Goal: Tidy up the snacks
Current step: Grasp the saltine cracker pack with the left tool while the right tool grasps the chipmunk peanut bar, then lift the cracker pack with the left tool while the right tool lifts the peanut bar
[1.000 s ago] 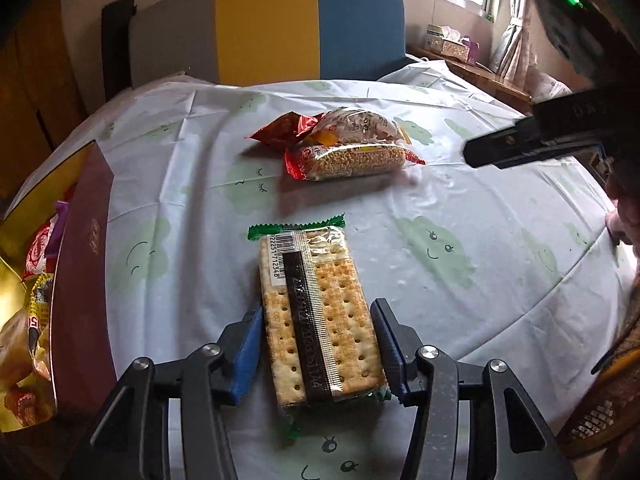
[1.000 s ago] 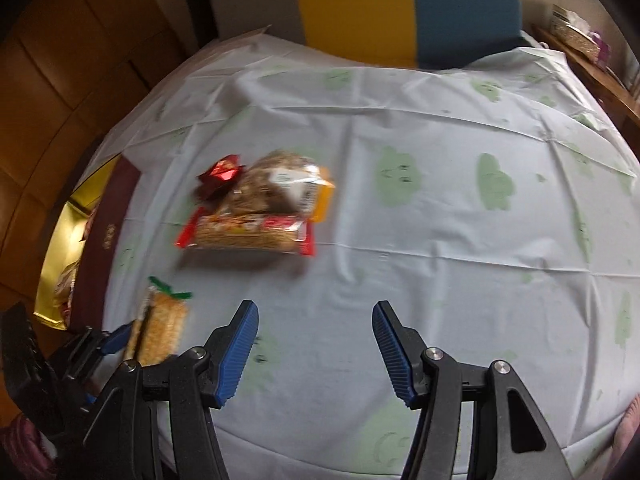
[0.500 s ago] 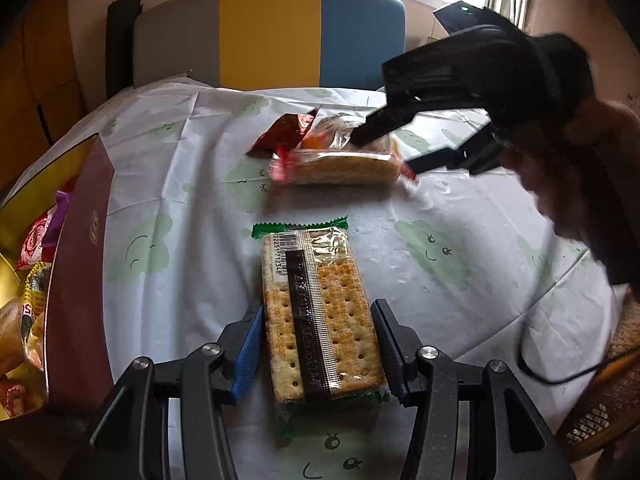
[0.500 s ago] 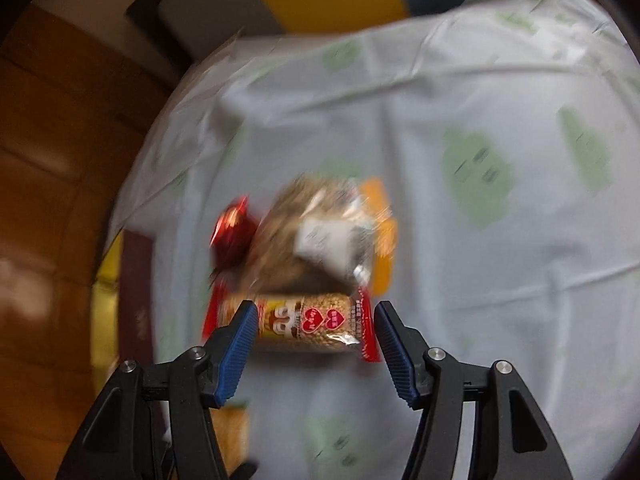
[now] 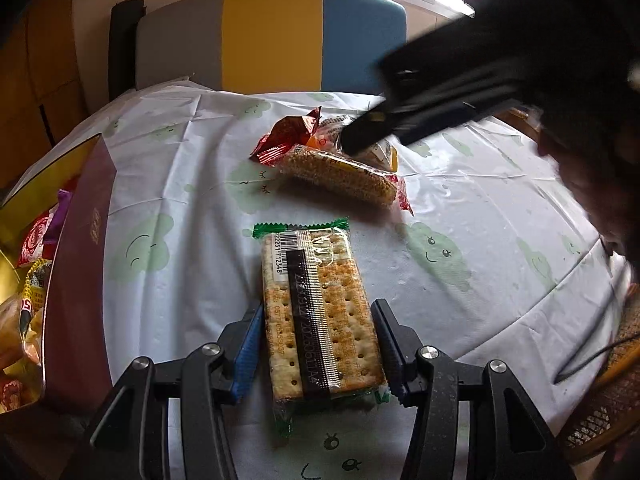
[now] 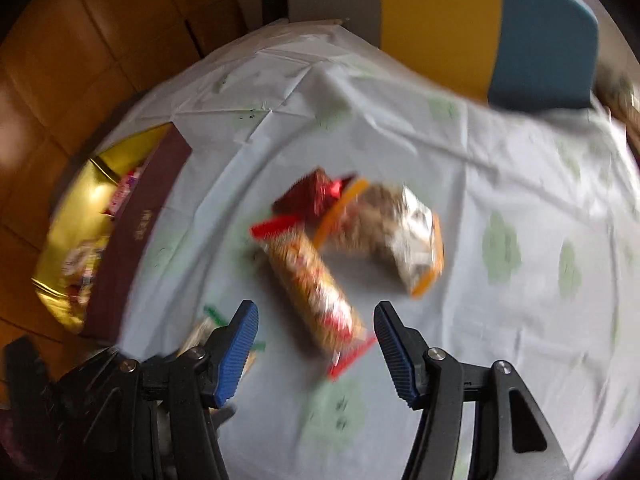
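Round table [image 5: 480,208] with a white cloth covered in little green smiley clouds, so that's the surface everything's sitting on. Closest in, the left gripper [image 5: 318,344] has its jaws around the near end of a clear pack of crackers [image 5: 320,312] lying flat on the cloth; the blue pads sit right at the pack's two long sides, partly open, and I honestly can't tell if they're pressing on it or just beside it.

Off to the left edge of the table there's a maroon box [image 5: 80,264] with a gold inside, already holding a bunch of snack wrappers.

Further out, the right gripper [image 6: 316,340] hangs over a long red-ended snack bar [image 6: 316,284], jaws about halfway open with the near end of the bar between them but not touched. That view is pretty blurry. Just past the bar are an orange-edged bag [image 6: 404,240] and a crinkly red wrapper [image 6: 316,194], all bunched together.

At the far side there's a chair back [image 5: 272,36] in grey, yellow and blue.
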A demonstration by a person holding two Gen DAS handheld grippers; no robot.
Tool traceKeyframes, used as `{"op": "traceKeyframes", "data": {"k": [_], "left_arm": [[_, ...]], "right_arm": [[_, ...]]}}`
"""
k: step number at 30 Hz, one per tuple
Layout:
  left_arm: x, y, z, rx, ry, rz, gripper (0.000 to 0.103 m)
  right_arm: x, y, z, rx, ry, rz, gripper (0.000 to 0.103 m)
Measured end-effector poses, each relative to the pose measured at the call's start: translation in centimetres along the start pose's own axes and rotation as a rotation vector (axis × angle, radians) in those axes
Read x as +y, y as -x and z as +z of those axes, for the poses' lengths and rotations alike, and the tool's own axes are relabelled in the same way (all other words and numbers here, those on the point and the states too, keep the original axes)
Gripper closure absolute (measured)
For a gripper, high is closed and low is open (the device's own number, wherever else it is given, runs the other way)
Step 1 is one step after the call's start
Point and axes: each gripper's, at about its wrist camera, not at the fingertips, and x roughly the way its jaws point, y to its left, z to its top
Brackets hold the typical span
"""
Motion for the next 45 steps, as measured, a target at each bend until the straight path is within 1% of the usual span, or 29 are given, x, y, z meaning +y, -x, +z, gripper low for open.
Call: {"op": "traceKeyframes", "data": {"k": [1,3,5,6,9,11,14,16,18,20,23,27,31,34,35,39,41,43,45], "left_arm": [[0.0,0.0,0.0,0.000,0.001,-0.002,0.049],[0.1,0.0,0.0,-0.001,0.002,-0.003,0.049],[0.1,0.0,0.0,-0.003,0.000,-0.003,0.049],[0.1,0.0,0.0,-0.003,0.000,-0.003,0.049],[0.2,-0.1,0.0,-0.008,0.003,-0.006,0.049],[0.2,-0.2,0.0,-0.009,0.005,-0.005,0.049],[0.1,-0.2,-0.1,-0.012,0.012,0.001,0.049],[-0.1,-0.2,-0.1,-0.012,0.009,0.015,0.049],[-0.3,-0.2,0.0,-0.009,0.004,0.027,0.049],[-0.3,-0.1,0.0,-0.002,0.011,0.035,0.055],[0.2,0.5,-0.2,0.009,0.059,0.041,0.055],[-0.1,0.7,-0.7,0.008,0.027,0.067,0.055],[-0.4,0.6,-0.9,0.001,0.017,0.090,0.055],[-0.7,0.6,-1.0,-0.004,0.010,0.108,0.054],[-0.7,0.6,-1.0,-0.005,0.009,0.112,0.054],[-0.9,0.6,-1.0,-0.008,0.010,0.126,0.054],[-0.9,0.6,-1.0,-0.009,0.008,0.128,0.054],[-0.9,0.5,-1.0,-0.008,0.006,0.131,0.054],[-1.0,0.5,-1.0,-0.008,0.005,0.132,0.054]], "right_arm": [[0.0,-0.7,0.8,0.007,0.022,-0.013,0.041],[0.5,-2.7,1.6,0.057,0.052,-0.012,0.042],[0.5,-4.2,1.6,0.106,0.078,-0.022,0.056],[0.6,-5.0,1.3,0.134,0.093,-0.033,0.066],[0.5,-4.1,0.3,0.099,0.099,-0.056,0.069],[0.4,-2.9,-1.2,0.097,0.120,-0.062,0.069],[0.1,-2.5,-4.0,0.162,0.151,-0.073,0.069],[-0.2,-2.4,-5.6,0.169,0.165,-0.104,0.070],[-1.3,-2.0,-6.4,0.142,0.094,-0.066,0.069],[-2.2,-1.9,-6.6,0.121,0.054,-0.034,0.069],[-2.9,-1.8,-6.7,0.110,0.051,-0.025,0.069],[-3.3,-1.5,-6.9,0.099,0.071,-0.049,0.066],[-2.1,-2.4,-6.0,0.101,0.080,-0.077,0.061],[-1.4,-2.2,-6.3,0.102,0.094,-0.088,0.061],[-1.2,-2.7,-6.0,0.102,0.098,-0.094,0.061],[0.0,-3.0,-6.3,0.090,0.130,-0.136,0.061],[0.6,-3.1,-6.4,0.082,0.147,-0.157,0.063],[1.2,-3.2,-6.6,0.076,0.178,-0.171,0.068],[1.7,-3.2,-6.8,0.071,0.196,-0.179,0.069]]}}
